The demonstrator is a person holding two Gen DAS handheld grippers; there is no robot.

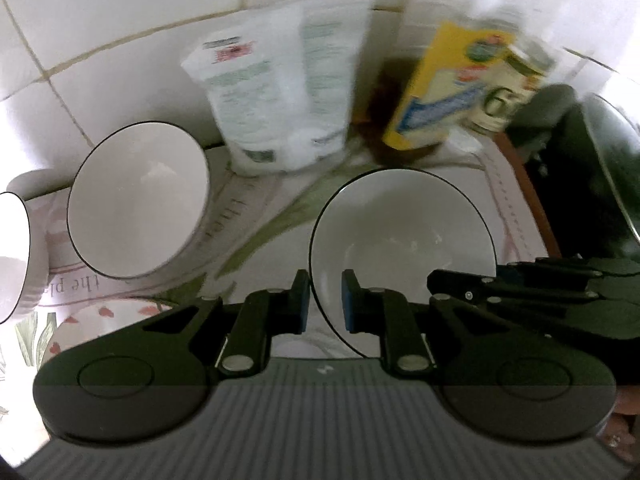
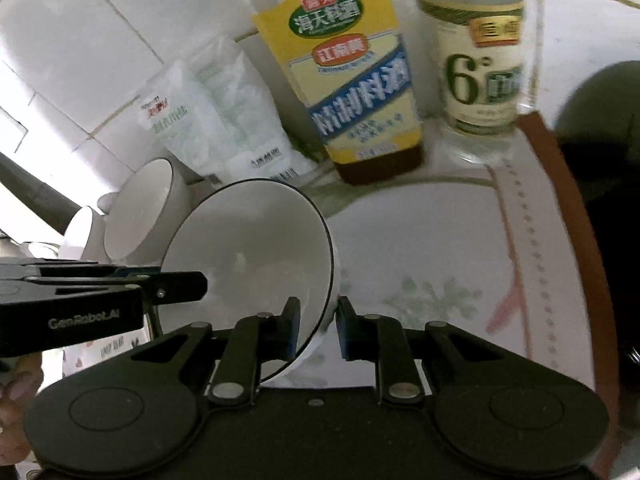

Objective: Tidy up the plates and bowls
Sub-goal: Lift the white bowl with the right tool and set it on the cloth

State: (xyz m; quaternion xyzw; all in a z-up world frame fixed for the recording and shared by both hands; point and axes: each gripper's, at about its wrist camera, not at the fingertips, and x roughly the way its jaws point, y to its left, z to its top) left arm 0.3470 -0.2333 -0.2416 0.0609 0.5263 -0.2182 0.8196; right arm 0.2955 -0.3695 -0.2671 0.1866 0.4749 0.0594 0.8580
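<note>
Both grippers (image 1: 326, 300) (image 2: 318, 328) clamped on one bowl (image 2: 256, 248) rim; could slip, hit bottle (image 2: 352, 92) if pulled unevenly

To the right of the bowl (image 2: 256, 256) my fingers (image 2: 348, 332) hold, the surface (image 2: 420, 248) lies open. Far side blocked by a bag (image 2: 224, 120) and two bottles (image 2: 352, 92). Left: more bowls (image 2: 140, 208), closely set. A dark pot (image 1: 592, 168) stands far right.

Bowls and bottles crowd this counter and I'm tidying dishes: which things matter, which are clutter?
Job:
- held bowl, rim gripped by left gripper and right gripper
- second bowl
- third bowl

Clutter:
- white bag
- yellow-label bottle
- clear bottle
</note>
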